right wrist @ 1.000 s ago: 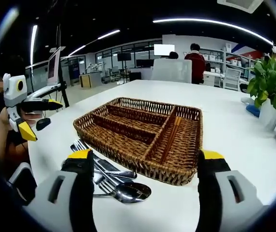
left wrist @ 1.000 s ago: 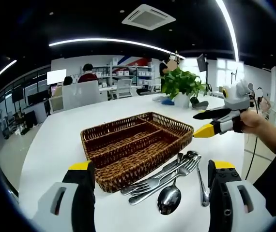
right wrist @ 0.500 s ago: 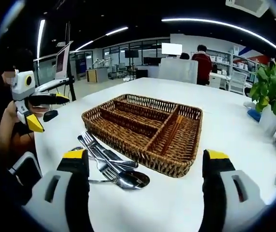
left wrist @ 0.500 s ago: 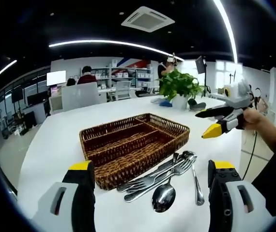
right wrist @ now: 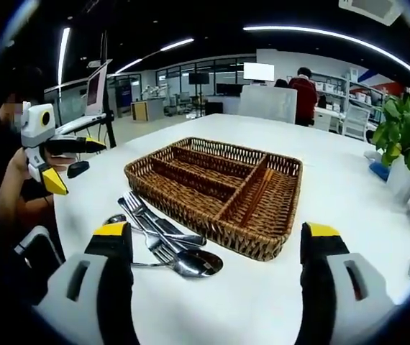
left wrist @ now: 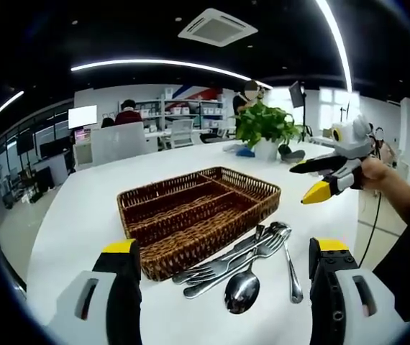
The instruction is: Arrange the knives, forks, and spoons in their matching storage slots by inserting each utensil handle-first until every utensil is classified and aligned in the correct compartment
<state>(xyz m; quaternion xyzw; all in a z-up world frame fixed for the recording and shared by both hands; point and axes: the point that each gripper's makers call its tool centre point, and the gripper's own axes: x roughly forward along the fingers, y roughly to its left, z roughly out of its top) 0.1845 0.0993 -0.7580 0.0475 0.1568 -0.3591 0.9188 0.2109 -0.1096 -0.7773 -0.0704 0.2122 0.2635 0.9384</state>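
White table (left wrist: 83, 208), potted green plant (left wrist: 265, 126), ceiling air vent (left wrist: 216, 26), perhaps shelving (left wrist: 180, 115) behind seated people (left wrist: 127, 115)

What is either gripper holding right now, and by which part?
Nothing. Left gripper and right gripper are open and empty; the metal cutlery pile lies on the white table.

The white table (left wrist: 90, 208) is bare around the basket (left wrist: 198, 215), but a utensil pile (left wrist: 252, 259) (spoons, forks) lies just beside it.
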